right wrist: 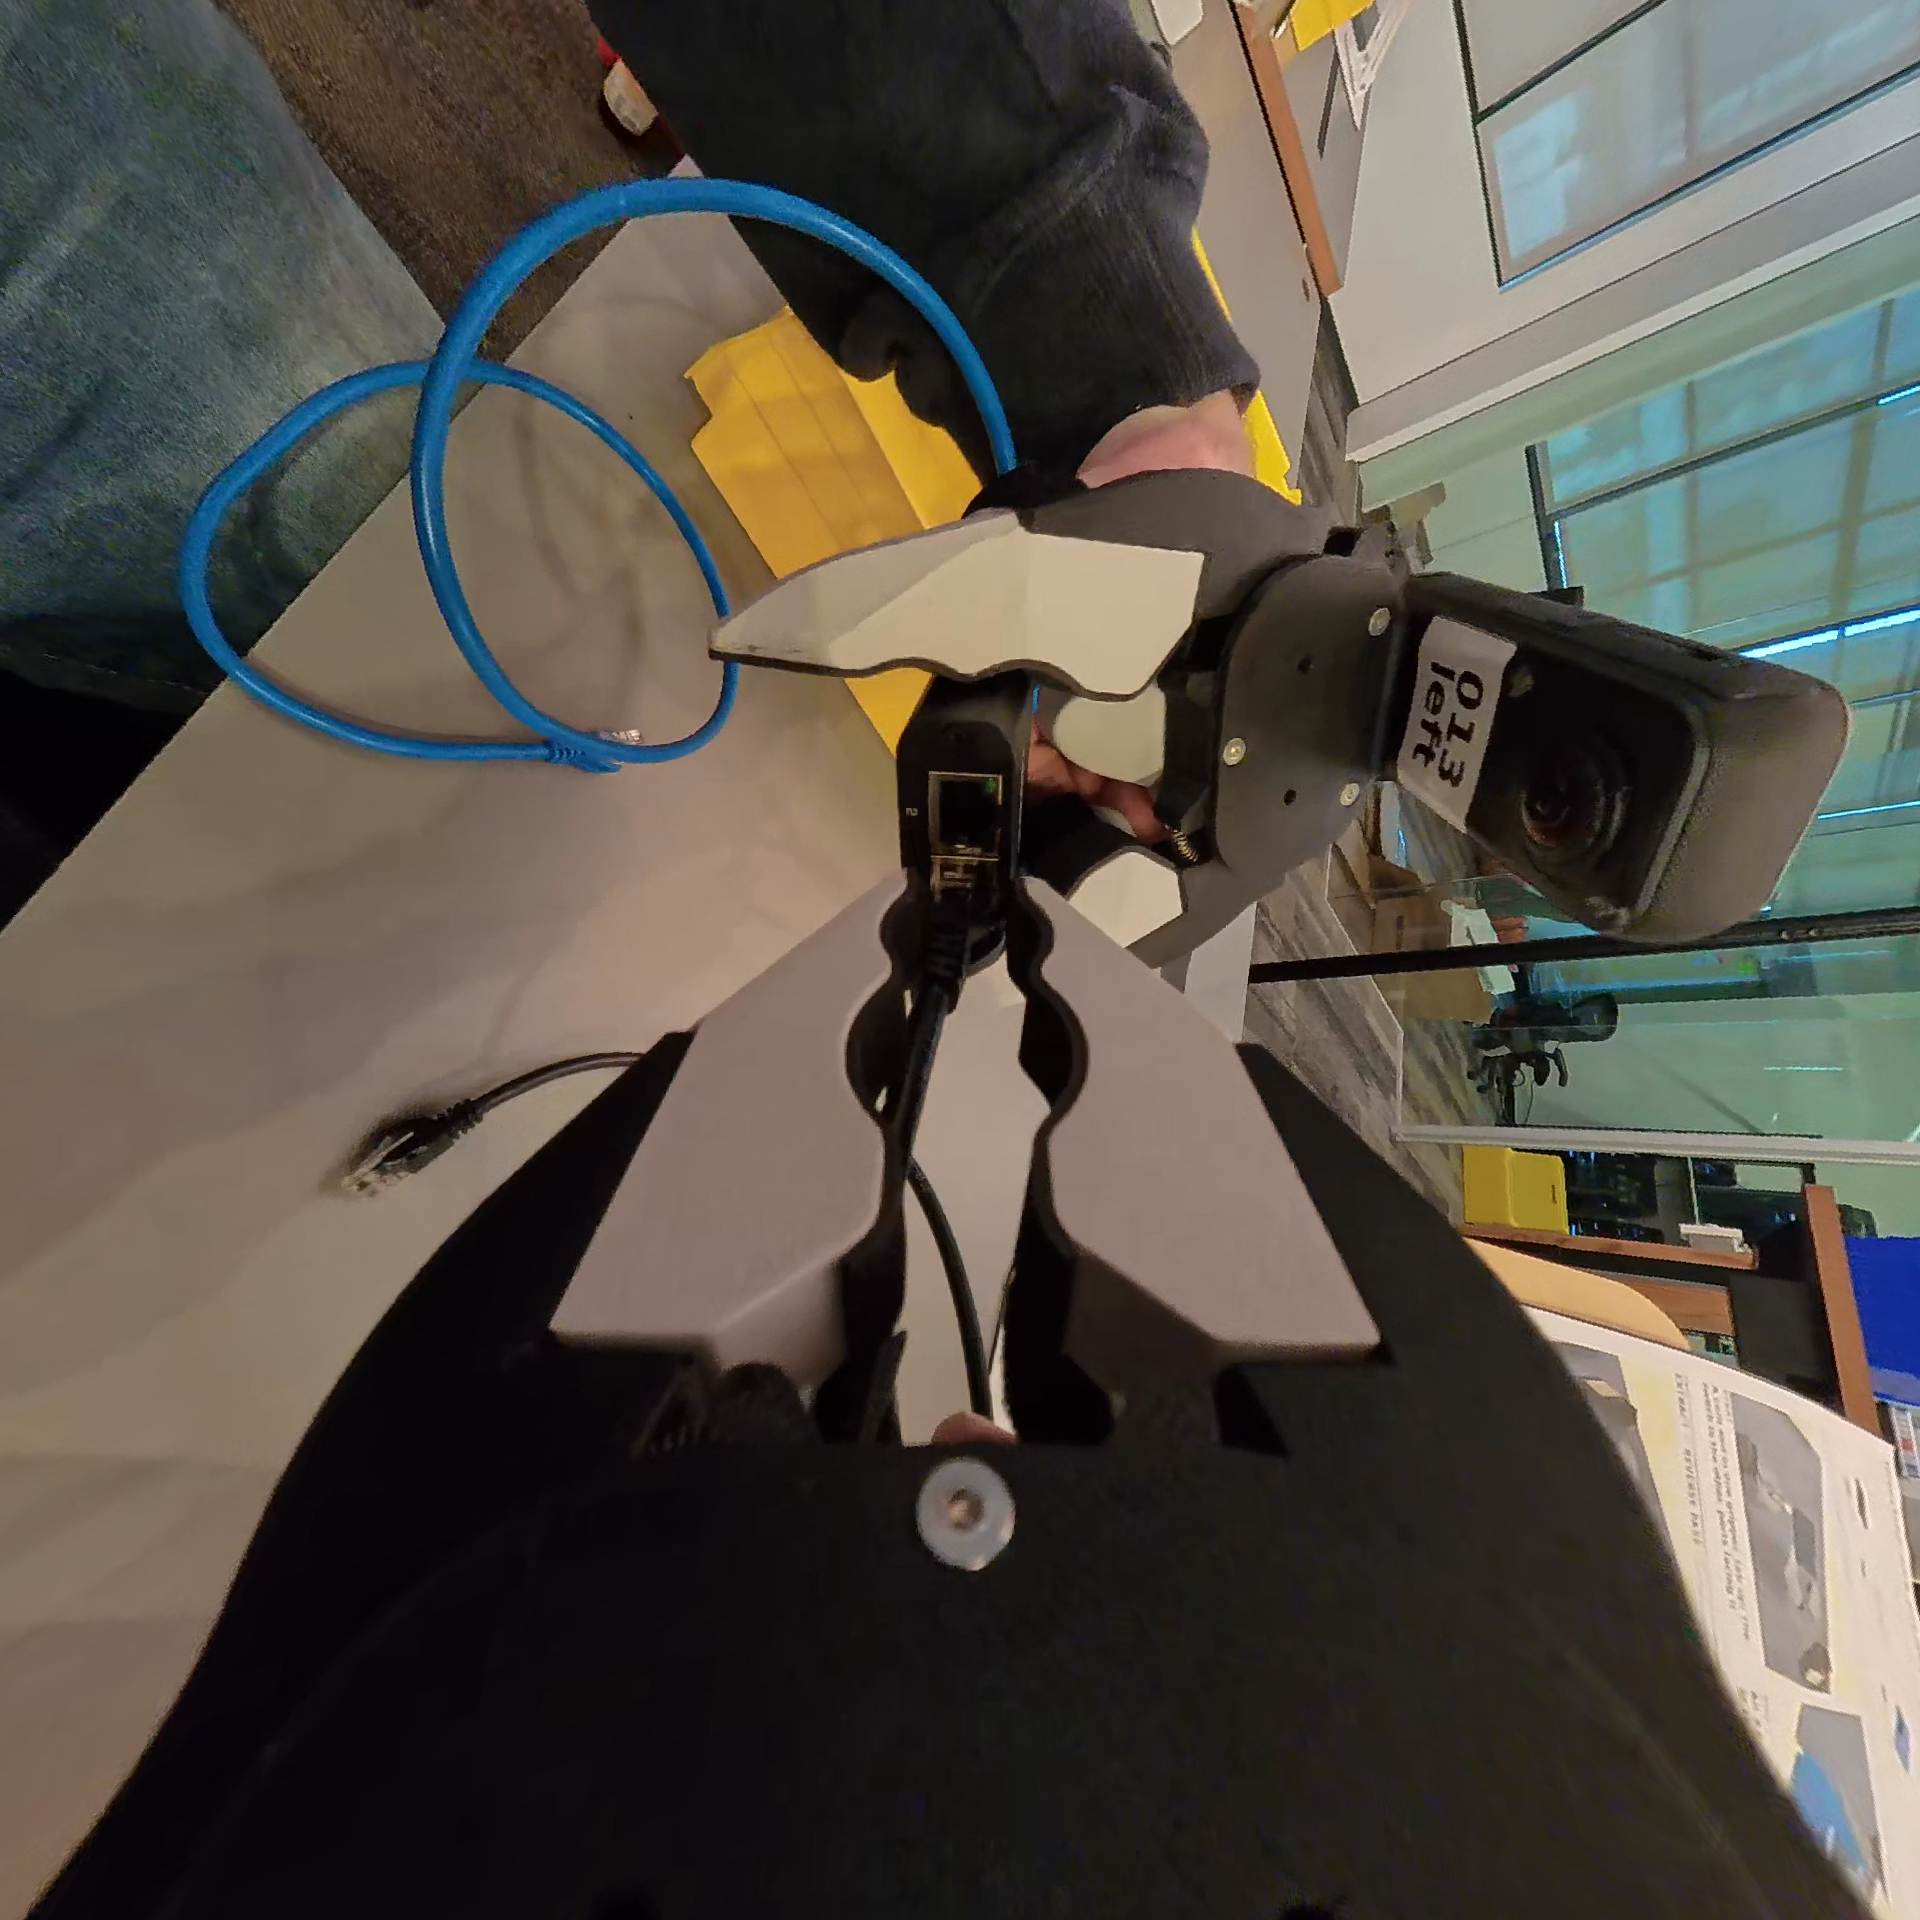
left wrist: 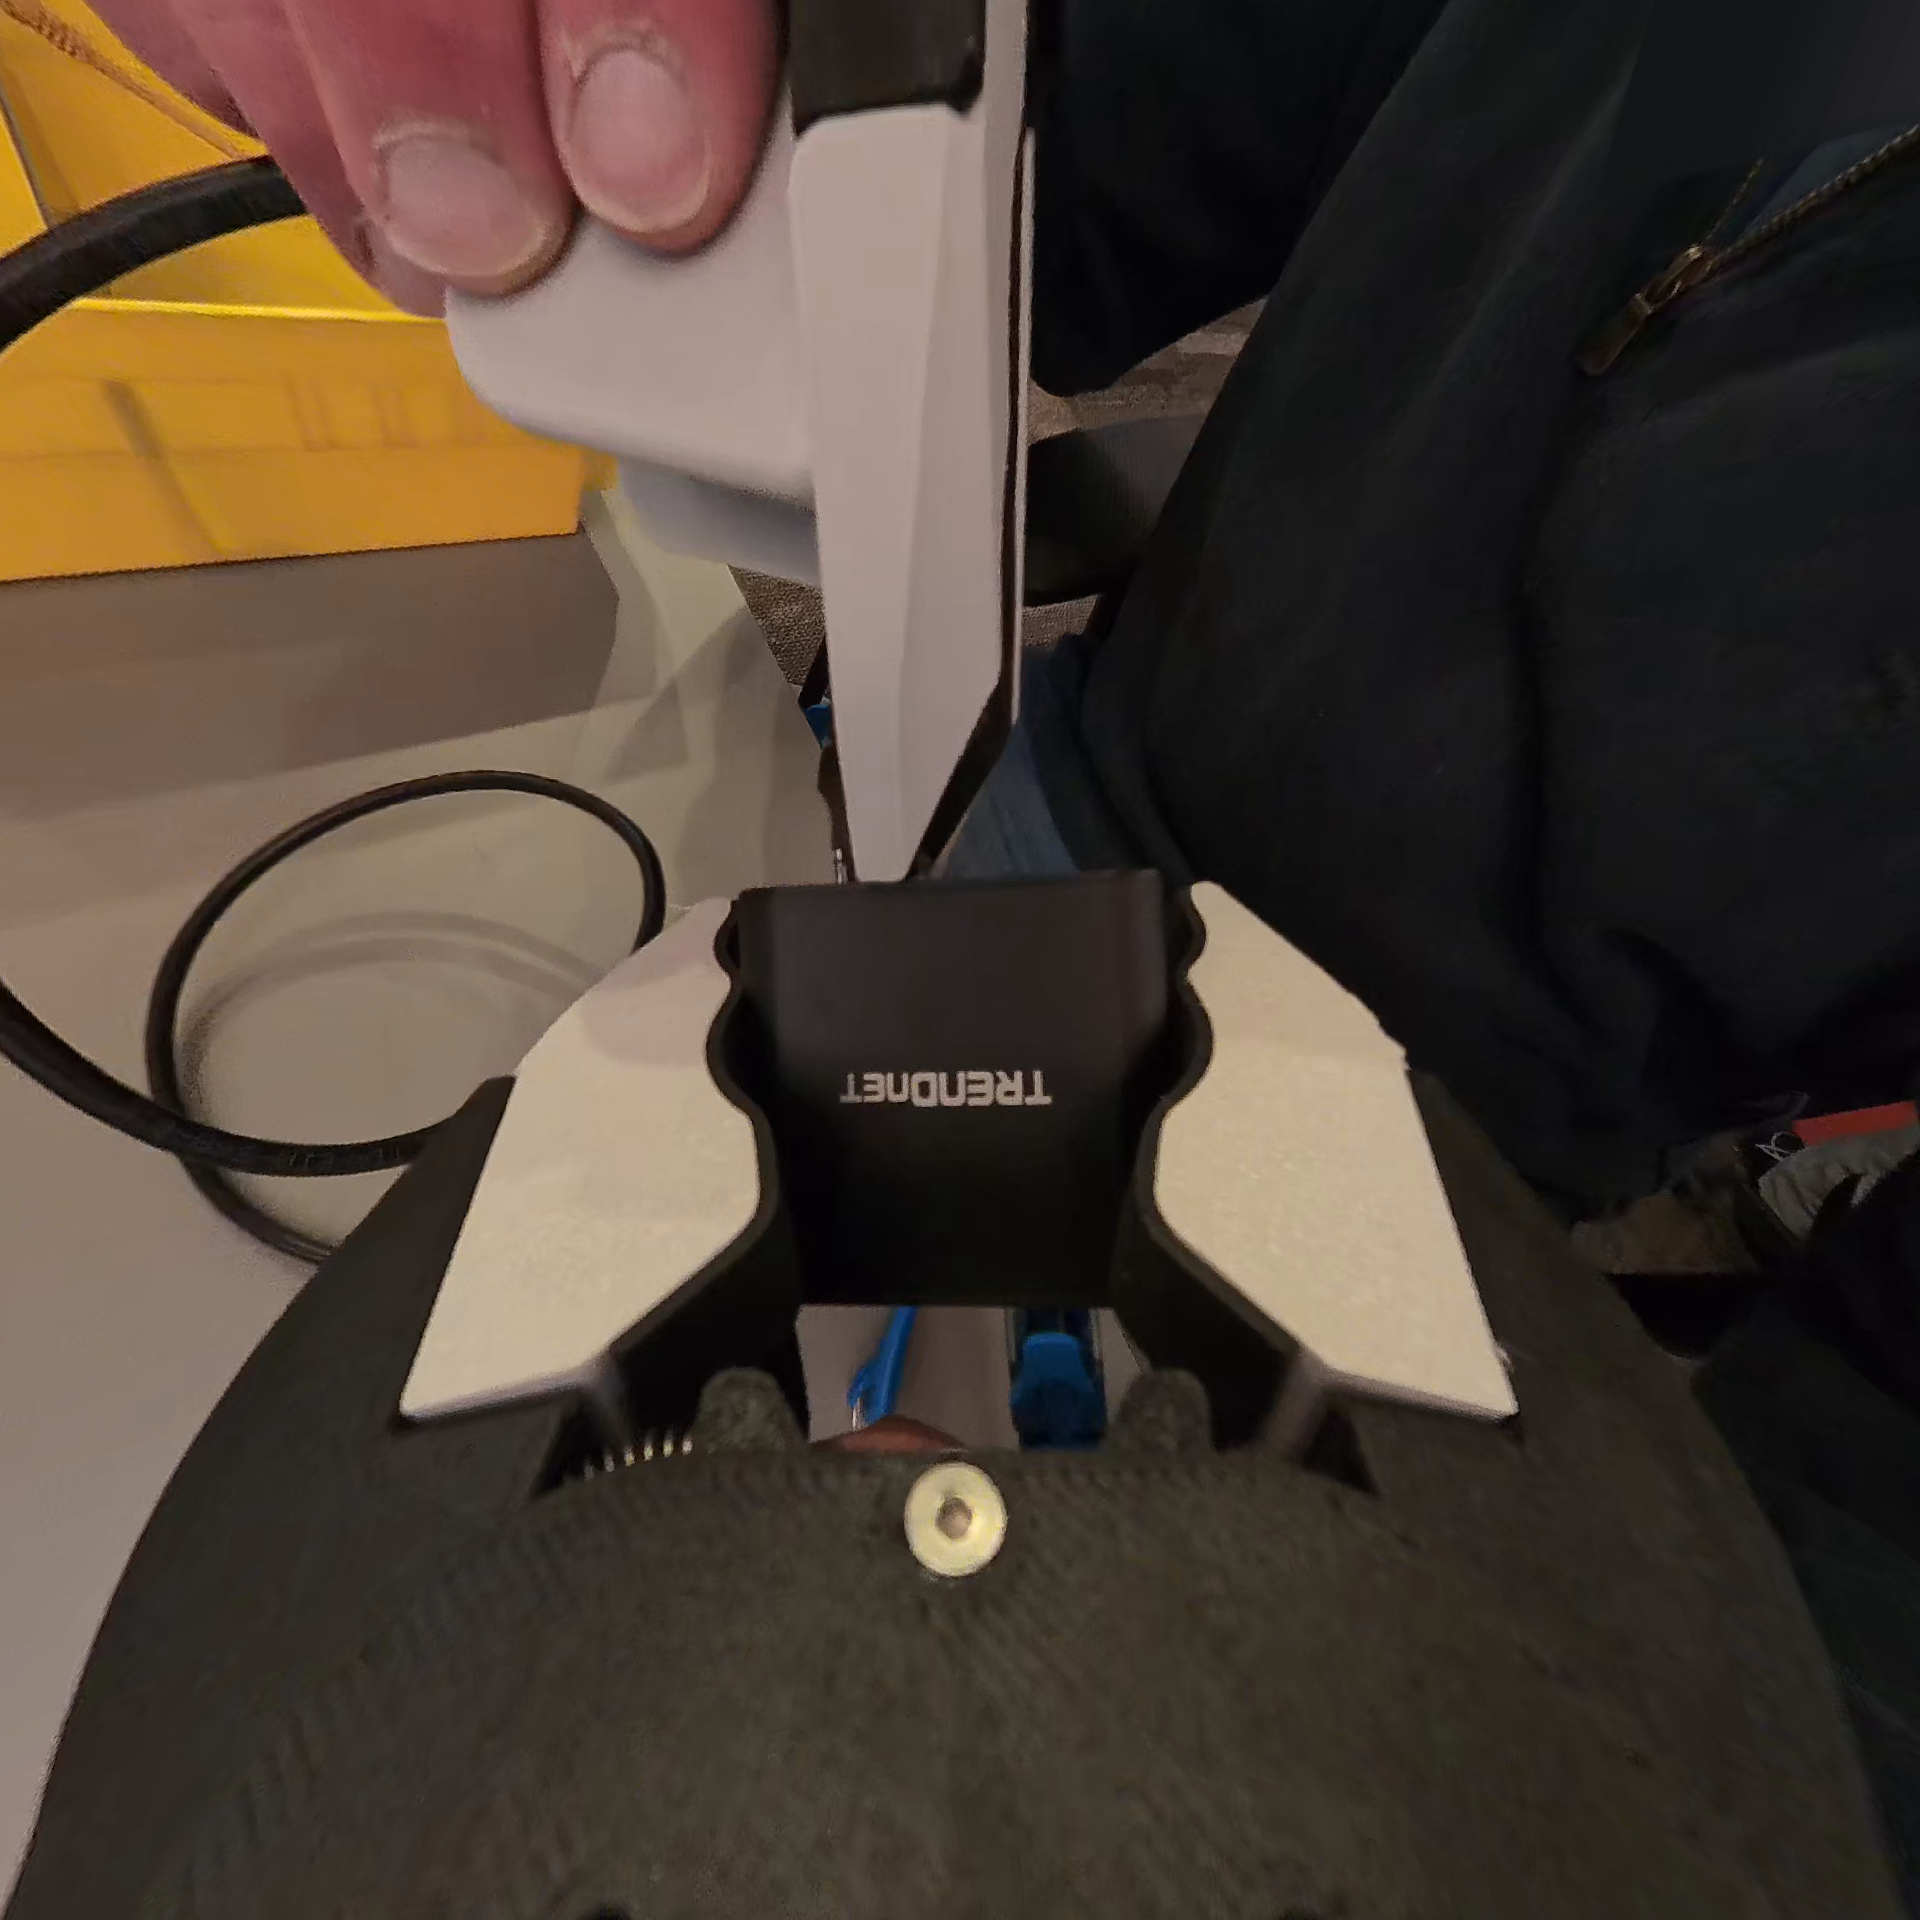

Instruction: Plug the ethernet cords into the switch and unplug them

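My left gripper (left wrist: 961, 920) is shut on the black switch (left wrist: 951, 1091), gripping it by its sides above the table. In the right wrist view the switch (right wrist: 961, 764) faces me port side on, with the upper port empty. My right gripper (right wrist: 961, 914) is shut on the black ethernet plug (right wrist: 951, 930), which sits at the switch's lower port. Its black cord (right wrist: 925, 1049) runs back between my fingers. In the left wrist view the right gripper's white fingers (left wrist: 904, 623) come down to the switch's far edge, held by a hand (left wrist: 468, 156).
A blue ethernet cord (right wrist: 561, 750) lies looped on the white table (right wrist: 312, 935), and a loose black plug (right wrist: 400, 1148) lies nearer. A black cord (left wrist: 291, 1155) loops at left. A yellow bin (left wrist: 260, 447) stands behind. A dark jacket (left wrist: 1507, 623) fills the right. The tips of both grippers are at nearly the same place.
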`<control>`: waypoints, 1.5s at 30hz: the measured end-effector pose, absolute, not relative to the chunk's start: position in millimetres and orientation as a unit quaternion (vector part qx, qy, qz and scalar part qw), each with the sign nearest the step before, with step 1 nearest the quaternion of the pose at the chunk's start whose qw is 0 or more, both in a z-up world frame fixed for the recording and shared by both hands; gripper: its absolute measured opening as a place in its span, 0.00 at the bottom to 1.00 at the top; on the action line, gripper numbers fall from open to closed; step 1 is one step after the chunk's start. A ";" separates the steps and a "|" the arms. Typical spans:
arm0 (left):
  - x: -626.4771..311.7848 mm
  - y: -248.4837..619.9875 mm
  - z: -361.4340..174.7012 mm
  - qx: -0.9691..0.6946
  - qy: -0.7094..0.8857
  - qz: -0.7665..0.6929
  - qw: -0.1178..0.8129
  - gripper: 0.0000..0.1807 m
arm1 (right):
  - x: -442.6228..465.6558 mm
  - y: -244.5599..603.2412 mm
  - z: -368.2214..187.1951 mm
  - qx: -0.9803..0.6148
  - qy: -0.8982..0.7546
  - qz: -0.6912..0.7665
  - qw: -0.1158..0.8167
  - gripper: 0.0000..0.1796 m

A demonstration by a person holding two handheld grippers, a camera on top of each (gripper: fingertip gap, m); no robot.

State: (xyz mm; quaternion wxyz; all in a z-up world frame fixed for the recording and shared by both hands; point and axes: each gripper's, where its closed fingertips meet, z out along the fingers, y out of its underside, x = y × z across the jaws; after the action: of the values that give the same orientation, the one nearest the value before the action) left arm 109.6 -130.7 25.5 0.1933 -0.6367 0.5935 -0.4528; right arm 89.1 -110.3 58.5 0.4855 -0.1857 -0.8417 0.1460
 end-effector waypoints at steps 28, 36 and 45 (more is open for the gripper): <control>113.7 -138.5 35.3 -0.600 0.610 -0.481 0.191 0.42 | 96.6 -115.0 66.1 -0.178 -0.854 0.186 0.452 0.09; 114.2 -134.9 31.1 -0.603 0.607 -0.481 0.193 0.42 | 95.4 -109.4 62.7 -0.193 -0.855 0.168 0.451 0.07; 114.0 -127.1 26.8 -0.608 0.600 -0.481 0.200 0.42 | 93.4 -101.4 59.9 -0.213 -0.855 0.127 0.456 0.06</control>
State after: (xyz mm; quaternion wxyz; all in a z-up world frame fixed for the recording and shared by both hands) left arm 114.0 -127.1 26.8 0.1997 -0.6078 0.5998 -0.4806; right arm 93.4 -101.4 59.9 0.4556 -0.2130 -0.8550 0.1268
